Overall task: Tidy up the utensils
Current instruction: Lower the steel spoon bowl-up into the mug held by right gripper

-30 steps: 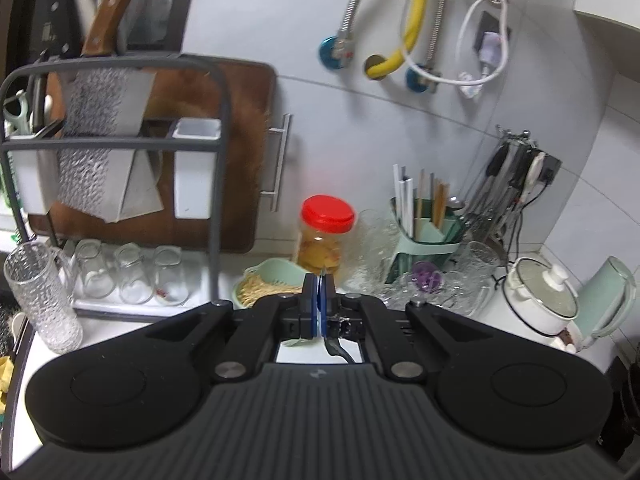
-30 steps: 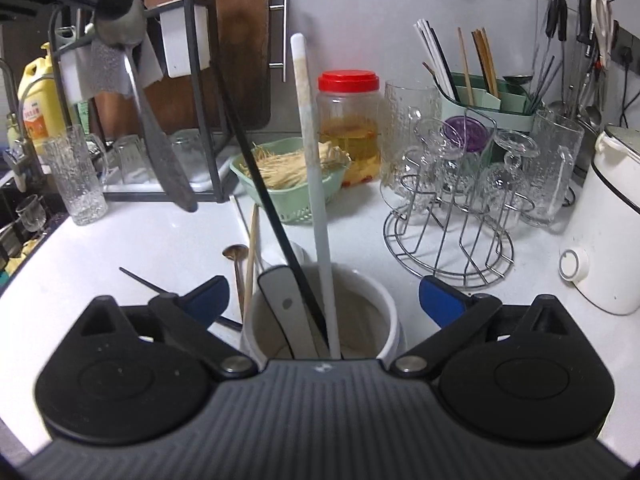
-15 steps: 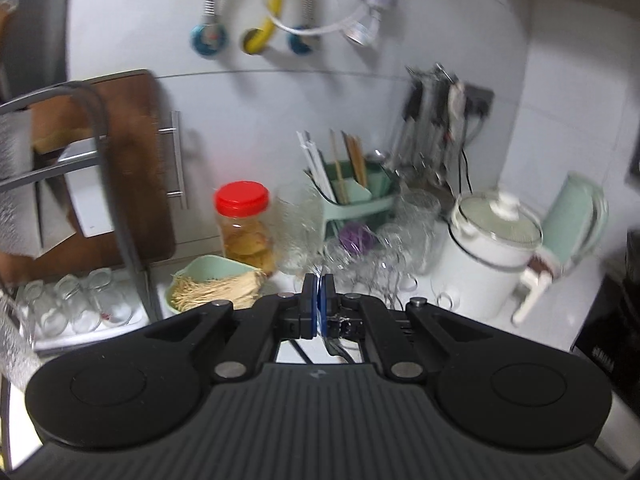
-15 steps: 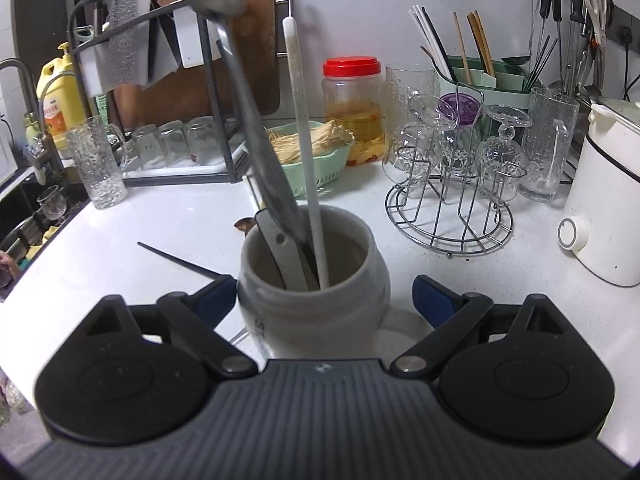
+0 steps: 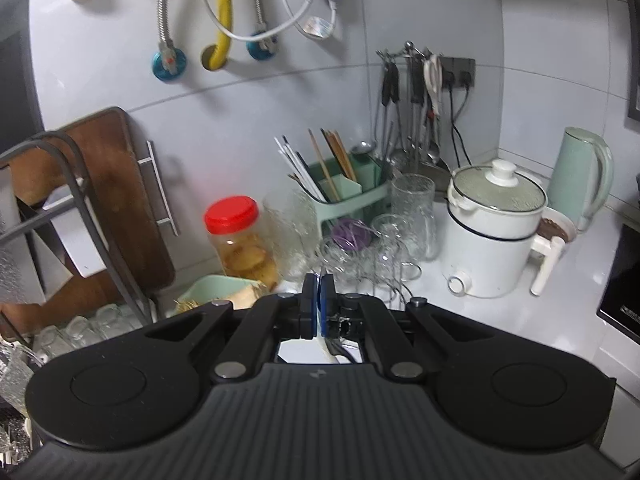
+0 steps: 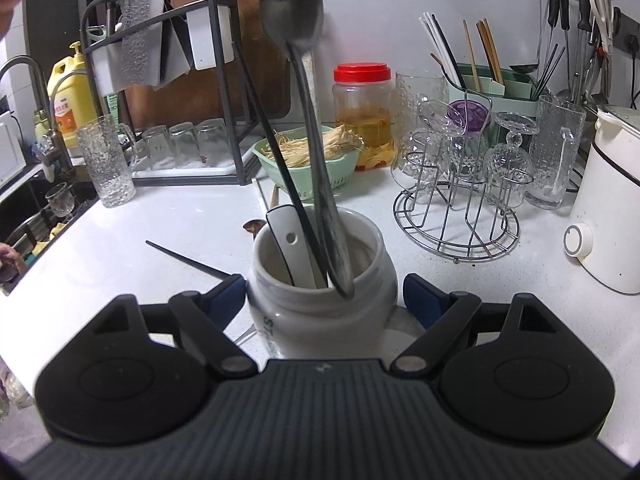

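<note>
A white ceramic utensil jar (image 6: 322, 304) stands on the counter between the open fingers of my right gripper (image 6: 324, 300), which do not visibly press it. In the jar are a white spoon (image 6: 290, 246), a black chopstick (image 6: 280, 168) and a white stick behind them. My left gripper (image 5: 318, 306) is shut on a dark metal spoon (image 6: 320, 152); it hangs bowl-up from above, handle end at the jar's mouth. A black chopstick (image 6: 184, 259) and a small spoon (image 6: 253, 225) lie on the counter left of the jar.
A green basket of noodles (image 6: 308, 160), red-lidded jar (image 6: 362, 114) and wire glass rack (image 6: 456, 200) stand behind the jar. A white cooker (image 6: 612, 208) stands at right, a dish rack (image 6: 160, 80) and tall glass (image 6: 106, 164) at left. Green chopstick holder (image 5: 340, 192) at the wall.
My left gripper has swung right and carried the dark spoon over the jar, lowering its handle to the mouth. The jar now sits closer between my right fingers.
</note>
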Tool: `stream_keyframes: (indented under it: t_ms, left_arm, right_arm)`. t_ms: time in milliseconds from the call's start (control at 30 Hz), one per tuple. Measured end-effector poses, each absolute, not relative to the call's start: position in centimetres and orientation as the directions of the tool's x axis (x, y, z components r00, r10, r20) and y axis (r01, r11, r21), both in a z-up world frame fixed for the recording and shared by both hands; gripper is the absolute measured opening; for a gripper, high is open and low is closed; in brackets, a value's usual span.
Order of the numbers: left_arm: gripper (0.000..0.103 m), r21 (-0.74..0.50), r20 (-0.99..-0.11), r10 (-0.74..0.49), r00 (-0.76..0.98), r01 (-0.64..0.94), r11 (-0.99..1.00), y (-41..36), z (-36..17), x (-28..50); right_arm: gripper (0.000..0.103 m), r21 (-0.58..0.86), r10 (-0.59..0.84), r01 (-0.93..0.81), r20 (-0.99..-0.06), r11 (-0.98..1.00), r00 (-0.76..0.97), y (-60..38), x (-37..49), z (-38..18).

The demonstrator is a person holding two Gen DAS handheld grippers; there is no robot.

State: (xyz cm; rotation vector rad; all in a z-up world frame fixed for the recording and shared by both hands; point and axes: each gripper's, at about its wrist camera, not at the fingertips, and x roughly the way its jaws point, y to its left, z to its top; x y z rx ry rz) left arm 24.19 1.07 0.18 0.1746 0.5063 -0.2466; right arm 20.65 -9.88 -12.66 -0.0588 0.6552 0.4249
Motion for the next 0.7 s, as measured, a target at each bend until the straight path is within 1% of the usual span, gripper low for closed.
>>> stream_keyframes:
  t_ms: [167, 333, 467, 600, 700]
  left_arm:
    - [0.001, 0.128, -0.513, -0.173, 0.841, 0.273, 0.953, 1.1, -0.2, 24.3]
    - [0.001, 0.102, -0.582, -0.201, 0.788, 0.316, 0.943, 0.3, -1.7, 24.3]
    - [0.003, 0.058, -0.656, -0.233, 0.718, 0.356, 0.933, -0.2, -2.8, 24.4]
    - [0.005, -0.002, -0.706, -0.266, 0.657, 0.374, 0.928, -0.3, -3.5, 24.2]
    - [0.006, -0.026, -0.745, -0.267, 0.612, 0.373, 0.927, -0.3, -4.1, 24.6]
  right_arm:
    - [0.087, 0.082, 0.368, -0.403, -0.600, 0.911, 0.710, -9.9, 20.7, -12.7]
    - [0.086, 0.088, 0.373, -0.405, -0.597, 0.910, 0.710, -10.0, 20.7, -12.8]
    - [0.085, 0.091, 0.382, -0.414, -0.595, 0.906, 0.707, -10.0, 20.6, -12.7]
    - [0.085, 0.082, 0.395, -0.436, -0.595, 0.896, 0.700, -10.2, 20.7, -12.7]
    - [0.085, 0.088, 0.407, -0.448, -0.598, 0.890, 0.691, -10.4, 20.8, -12.7]
